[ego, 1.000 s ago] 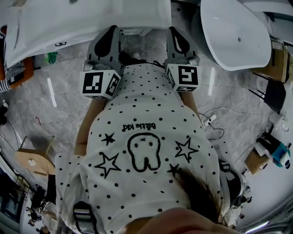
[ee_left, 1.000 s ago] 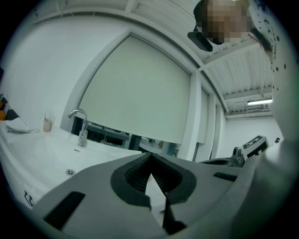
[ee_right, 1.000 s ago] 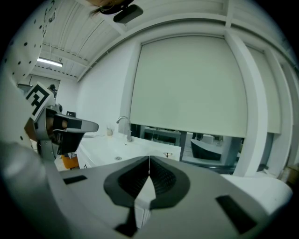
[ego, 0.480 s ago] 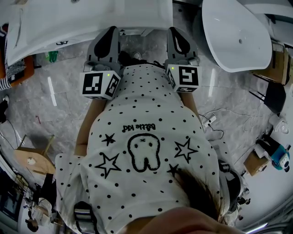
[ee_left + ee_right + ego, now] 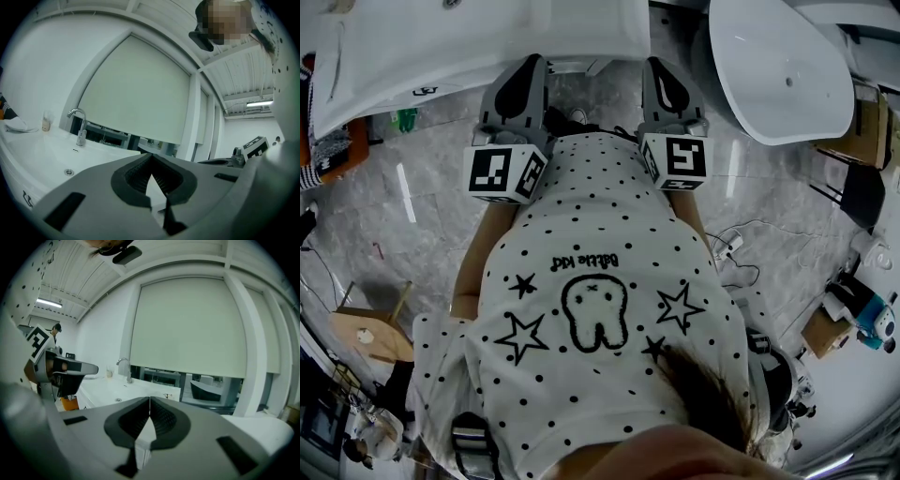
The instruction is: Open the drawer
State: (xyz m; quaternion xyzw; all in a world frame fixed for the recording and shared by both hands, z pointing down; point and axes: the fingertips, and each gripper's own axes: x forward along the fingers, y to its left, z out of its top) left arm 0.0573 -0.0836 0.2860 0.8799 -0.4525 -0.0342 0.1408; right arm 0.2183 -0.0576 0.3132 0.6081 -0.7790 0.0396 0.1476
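One white bench [image 5: 534, 37] with a sunken basin spans 10 to 12 o'clock in the head view. No drawer front shows in any view. Judgement: the drawer sits under the bench's front edge, below the line of sight. Task is therefore at the approach step, nothing opened yet.

Left gripper [image 5: 151, 157] at 11 o'clock and right gripper [image 5: 150, 399] at 12 to 1 o'clock are held side by side ahead of the person's dotted shirt [image 5: 600, 281], tips at the bench's front edge. Left fingers [image 5: 133, 176] are clenched, pads meeting, nothing between them. Right fingers [image 5: 164, 420] are likewise clenched and empty.

Next move, as judged: lower one gripper below the bench edge, find the handle or lip, release the fingers to take it, then pull straight toward the body. The person stands close to the bench, so a step back is probably needed for the drawer's travel.

Edges and room:
- Marble floor [image 5: 394, 216] is open at 9 o'clock.
- Oval white tub [image 5: 787, 66] at 1 to 2 o'clock stands apart from the right gripper.
- Wooden stool [image 5: 370, 328] at 8 o'clock is well apart.
- Faucet [image 5: 79, 126] stands at the back of the bench, off the pull path.
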